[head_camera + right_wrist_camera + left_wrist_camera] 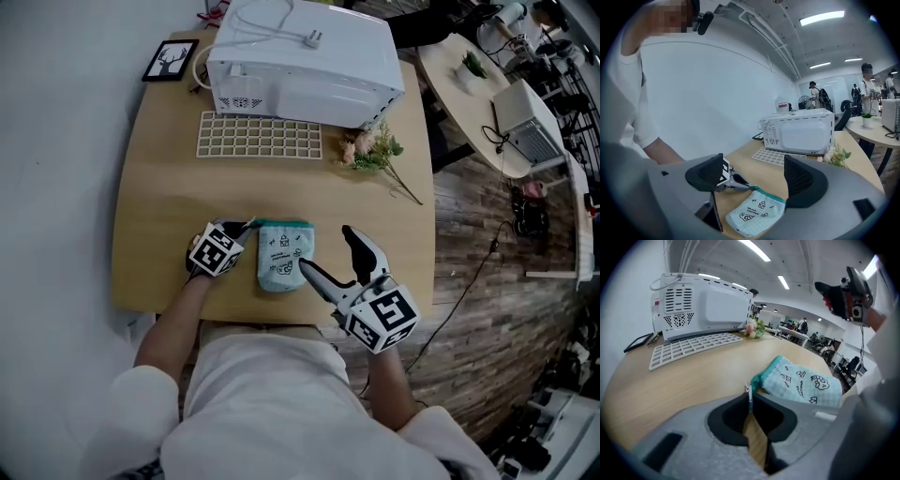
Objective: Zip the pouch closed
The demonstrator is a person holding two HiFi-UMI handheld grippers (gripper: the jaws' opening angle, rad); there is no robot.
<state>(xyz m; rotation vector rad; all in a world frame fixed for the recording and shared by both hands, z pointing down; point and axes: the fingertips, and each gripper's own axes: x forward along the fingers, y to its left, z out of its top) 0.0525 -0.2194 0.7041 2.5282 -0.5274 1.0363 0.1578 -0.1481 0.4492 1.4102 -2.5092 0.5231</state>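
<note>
A pale blue checked pouch [284, 255] with a teal zip edge lies flat near the table's front edge. It also shows in the left gripper view [801, 383] and the right gripper view [757, 213]. My left gripper [246, 228] is at the pouch's far left corner. Its jaws are shut on the thin zipper pull [749, 397] that sticks out from that corner. My right gripper [325, 249] hovers just right of the pouch. It stands open [757, 176] with nothing between its fingers and does not touch the pouch.
A white microwave [300, 61] stands at the back of the wooden table [159, 197], with a white grid rack [258, 136] in front of it. A flower sprig [370, 150] lies to the right. A small framed picture [169, 59] sits at the back left.
</note>
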